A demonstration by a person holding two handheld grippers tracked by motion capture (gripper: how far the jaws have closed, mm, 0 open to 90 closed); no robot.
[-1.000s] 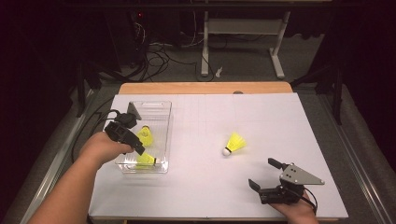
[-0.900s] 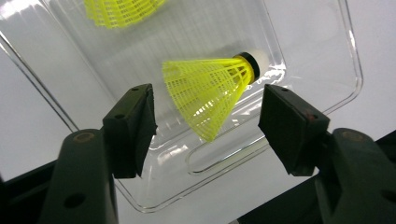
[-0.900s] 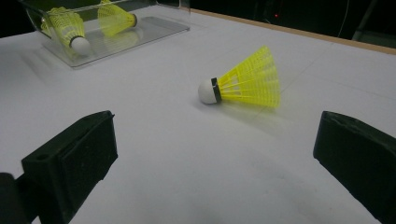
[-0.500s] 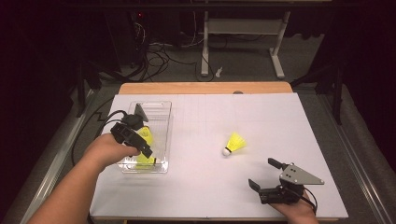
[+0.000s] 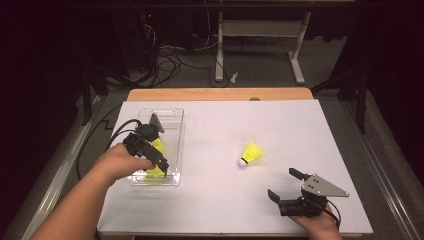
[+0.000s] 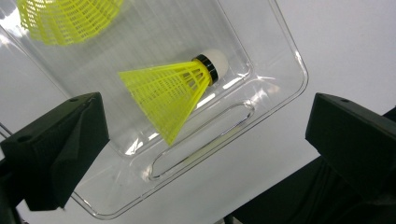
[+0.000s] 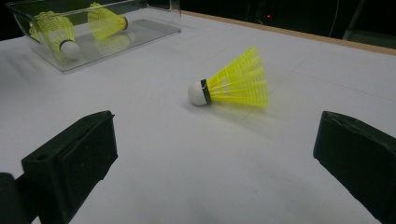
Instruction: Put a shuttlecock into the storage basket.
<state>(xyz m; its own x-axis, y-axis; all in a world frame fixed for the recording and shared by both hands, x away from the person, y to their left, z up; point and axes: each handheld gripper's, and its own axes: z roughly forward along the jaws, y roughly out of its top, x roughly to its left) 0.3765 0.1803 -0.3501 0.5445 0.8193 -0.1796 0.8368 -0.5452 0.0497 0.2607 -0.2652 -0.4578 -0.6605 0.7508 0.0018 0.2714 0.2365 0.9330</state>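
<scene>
The left claw (image 5: pixel 159 162) has just been opening over the clear tray (image 5: pixel 172 180) by the surface's left edge, nothing between its jaws; the shuttlecock (image 6: pixel 175 91) lies released inside. The right claw (image 5: pixel 285 186) gapes near the front edge, facing the last shuttlecock (image 5: pixel 251 153), which is probably next.

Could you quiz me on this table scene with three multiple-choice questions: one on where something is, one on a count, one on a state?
1. Where is the shuttlecock outside the clear box?
A. on the white table top
B. on the floor
C. between gripper jaws

2. How many yellow shuttlecocks are in the box?
A. none
B. two
C. five

3. How do the jaws of the left gripper stand?
A. clamped on a shuttlecock
B. shut on nothing
C. wide open above the box

Answers: 1 A, it lies on its side ahead of the right gripper. 2 B, the right gripper view shows two inside. 3 C, the jaws stand apart, touching nothing.
</scene>
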